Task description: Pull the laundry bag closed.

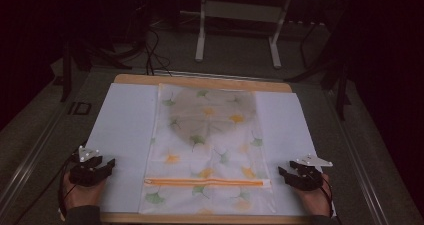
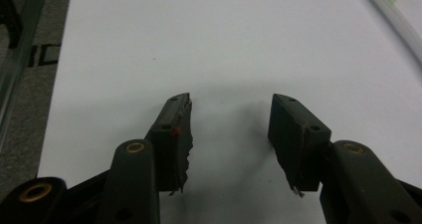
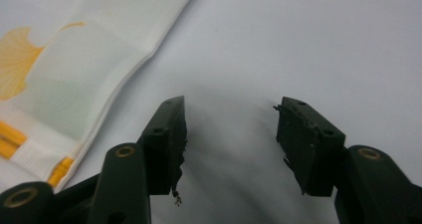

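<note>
Both our tools released: left tool [image 1: 103, 163], right tool [image 1: 289, 174]. Risk: pinching thin laundry bag [image 1: 207, 150] drags white sheet [image 1: 125, 135] along.

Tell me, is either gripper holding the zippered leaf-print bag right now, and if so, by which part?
Nothing is held. The left gripper and right gripper both stand open over the white sheet, one to either side of the bag, touching neither it nor its orange zipper.

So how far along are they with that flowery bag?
Nothing looks done yet: the mesh bag lies flat on the white sheet, its orange zipper closed, a grey item inside. Nothing is in hand: the left gripper and right gripper rest open either side, apart from it. Any handling of the bag is still ahead.
</note>
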